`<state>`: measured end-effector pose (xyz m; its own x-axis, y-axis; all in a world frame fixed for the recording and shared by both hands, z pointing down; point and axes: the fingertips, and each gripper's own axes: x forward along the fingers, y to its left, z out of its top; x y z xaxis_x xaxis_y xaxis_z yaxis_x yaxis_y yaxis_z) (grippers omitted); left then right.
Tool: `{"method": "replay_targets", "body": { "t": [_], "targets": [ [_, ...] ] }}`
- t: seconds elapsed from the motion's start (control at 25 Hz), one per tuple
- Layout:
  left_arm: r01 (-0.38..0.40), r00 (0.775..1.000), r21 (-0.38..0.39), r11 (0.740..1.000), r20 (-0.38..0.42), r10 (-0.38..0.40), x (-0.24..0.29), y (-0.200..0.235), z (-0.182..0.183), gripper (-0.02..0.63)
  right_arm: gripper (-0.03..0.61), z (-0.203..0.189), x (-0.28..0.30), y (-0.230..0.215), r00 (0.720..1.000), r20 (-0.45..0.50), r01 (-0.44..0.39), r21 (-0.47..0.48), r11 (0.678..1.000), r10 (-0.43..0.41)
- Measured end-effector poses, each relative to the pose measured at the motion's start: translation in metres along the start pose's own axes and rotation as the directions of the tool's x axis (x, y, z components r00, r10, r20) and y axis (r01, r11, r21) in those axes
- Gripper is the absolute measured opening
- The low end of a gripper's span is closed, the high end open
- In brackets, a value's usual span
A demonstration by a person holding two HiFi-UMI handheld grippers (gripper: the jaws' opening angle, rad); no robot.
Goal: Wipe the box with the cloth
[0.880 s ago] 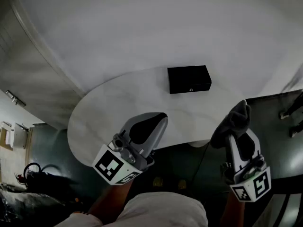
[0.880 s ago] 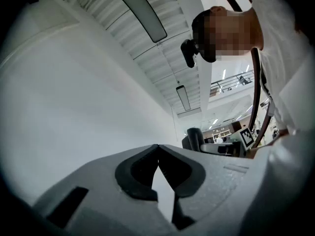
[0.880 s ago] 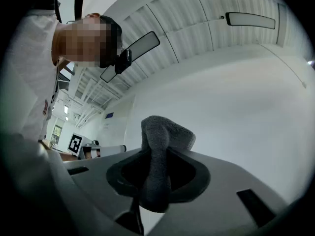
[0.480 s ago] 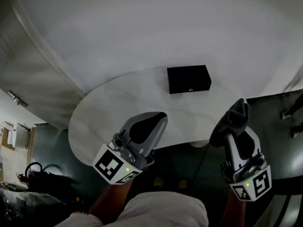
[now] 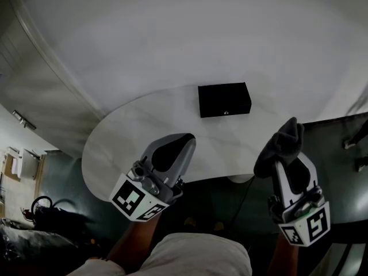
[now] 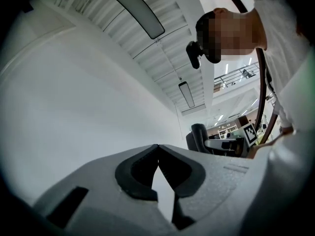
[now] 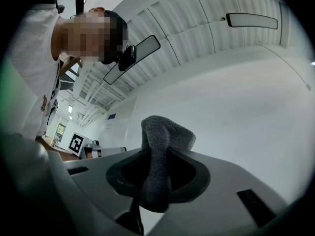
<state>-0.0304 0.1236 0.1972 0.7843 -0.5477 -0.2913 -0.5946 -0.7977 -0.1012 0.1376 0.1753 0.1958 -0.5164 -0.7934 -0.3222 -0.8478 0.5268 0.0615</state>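
A small black box (image 5: 224, 99) lies on the far part of the white oval table (image 5: 121, 137). In the head view my left gripper (image 5: 185, 138) hangs over the table's near edge, shut with nothing in it; the left gripper view shows its tips (image 6: 158, 146) meeting. My right gripper (image 5: 283, 161) is at the lower right, off the table's edge, shut on a dark grey cloth (image 5: 280, 145). The cloth (image 7: 157, 156) bunches out between the jaws in the right gripper view. Both grippers tilt upward, so neither gripper view shows the box.
A pale wall rises behind the table. A dark floor (image 5: 52, 171) lies below the table's left and near edges. The person's leg in light trousers (image 5: 195, 256) fills the lower middle. Dark furniture parts (image 5: 353, 140) show at the right edge.
The box sits a little further left and up in the head view than before, as the view shifted. My left gripper has drifted slightly left. The right gripper keeps the cloth.
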Motion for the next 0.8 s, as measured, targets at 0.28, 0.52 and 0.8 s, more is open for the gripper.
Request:
{"method": "replay_targets", "body": {
  "t": [0.28,0.52,0.8],
  "targets": [
    [-0.034,0.999,0.024,0.999,-0.006,0.034,0.015,-0.007,-0.001,0.015,0.095,0.004,-0.009,-0.024,1.0,0.016,-0.013,-0.001,1.0,0.013],
    [-0.053,0.999,0.025,0.998,-0.011,0.053,0.02,-0.003,-0.005,0.015,0.095,0.003,-0.007,-0.033,1.0,0.011,-0.024,-0.004,1.0,0.025],
    [-0.067,0.997,0.0,0.998,-0.027,0.067,0.052,0.056,-0.029,0.015,0.095,-0.024,0.051,-0.064,0.999,-0.029,-0.036,0.008,0.999,0.036]
  ]
}}
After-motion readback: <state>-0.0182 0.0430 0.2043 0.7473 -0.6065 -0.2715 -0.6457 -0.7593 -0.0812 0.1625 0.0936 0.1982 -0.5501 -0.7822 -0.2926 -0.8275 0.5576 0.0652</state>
